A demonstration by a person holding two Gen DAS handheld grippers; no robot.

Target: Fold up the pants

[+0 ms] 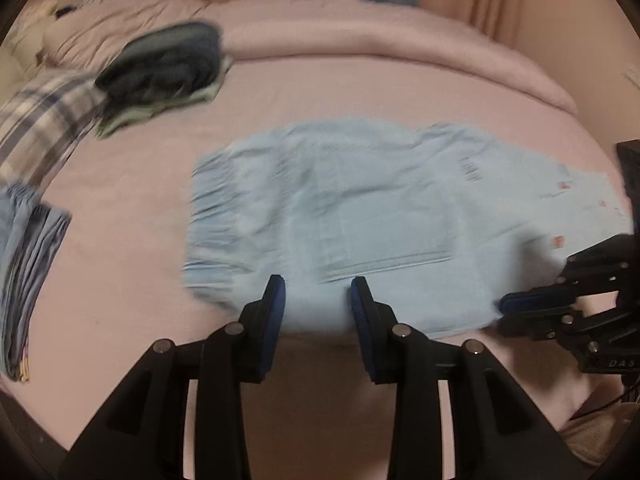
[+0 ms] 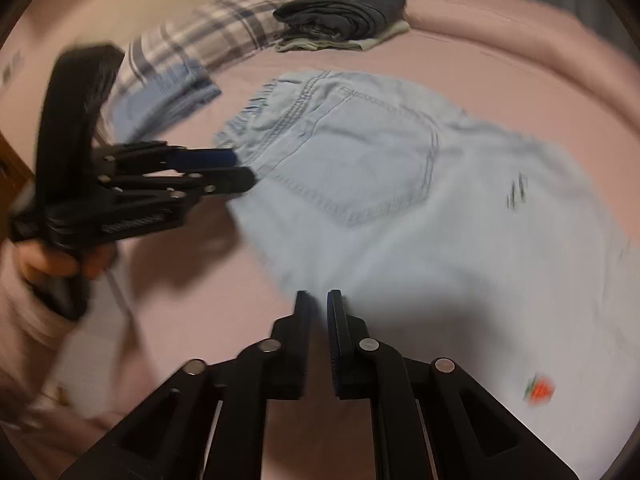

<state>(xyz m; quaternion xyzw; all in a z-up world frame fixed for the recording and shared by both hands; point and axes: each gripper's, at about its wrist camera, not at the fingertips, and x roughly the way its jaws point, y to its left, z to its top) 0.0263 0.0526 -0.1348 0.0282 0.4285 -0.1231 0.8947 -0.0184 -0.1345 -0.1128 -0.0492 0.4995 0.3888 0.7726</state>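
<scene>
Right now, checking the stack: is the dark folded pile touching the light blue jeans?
Apart. The right wrist view shows bare pink sheet between the dark folded pile and the jeans.

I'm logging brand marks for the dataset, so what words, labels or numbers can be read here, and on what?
"DAS": pale letters on the black body of the right gripper, cut off at the left wrist view's edge.
Dark print on the light blue pants: too blurred to read.
Small red marks on the pants: blurred, seemingly pictures, not text.
</scene>
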